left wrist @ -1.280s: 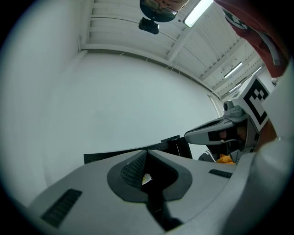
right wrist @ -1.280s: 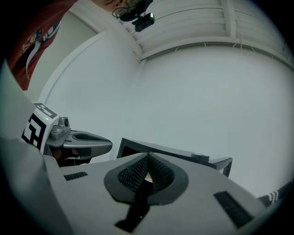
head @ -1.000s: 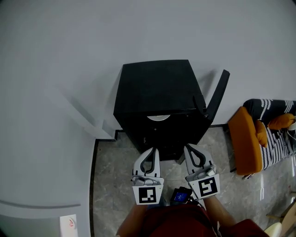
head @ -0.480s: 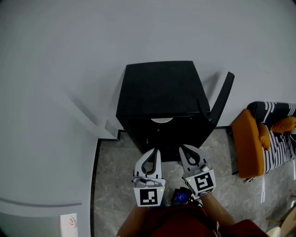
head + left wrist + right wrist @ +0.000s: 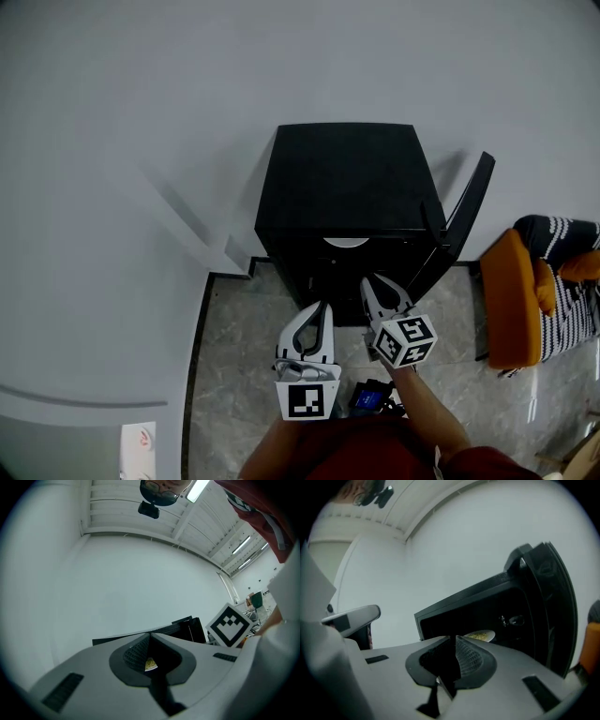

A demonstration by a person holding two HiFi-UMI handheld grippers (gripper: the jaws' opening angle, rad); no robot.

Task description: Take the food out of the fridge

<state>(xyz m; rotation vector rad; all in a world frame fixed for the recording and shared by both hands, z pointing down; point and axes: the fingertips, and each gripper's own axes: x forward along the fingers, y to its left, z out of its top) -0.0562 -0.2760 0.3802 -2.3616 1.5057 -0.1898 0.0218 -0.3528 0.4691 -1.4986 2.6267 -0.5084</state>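
Observation:
A small black fridge (image 5: 345, 183) stands against the white wall, its door (image 5: 466, 217) swung open to the right. Just inside the top of the opening lies a white plate (image 5: 345, 242); the right gripper view shows yellowish food on that plate (image 5: 480, 635). My right gripper (image 5: 367, 283) is shut and empty, its tips close in front of the fridge opening, below the plate. My left gripper (image 5: 322, 307) is shut and empty too, lower and to the left, over the floor. In the gripper views the jaws of the left gripper (image 5: 150, 635) and of the right gripper (image 5: 453, 639) meet at their tips.
An orange seat (image 5: 511, 298) with striped fabric (image 5: 570, 281) stands to the right of the open door. A white wall ledge (image 5: 202, 244) runs along the left of the fridge. Grey marble floor (image 5: 234, 366) lies beneath me, with a small blue device (image 5: 369, 396) near my body.
My right gripper has moved forward and up toward the fridge opening. The left gripper has hardly moved. The head view has shifted, so the fridge sits further right.

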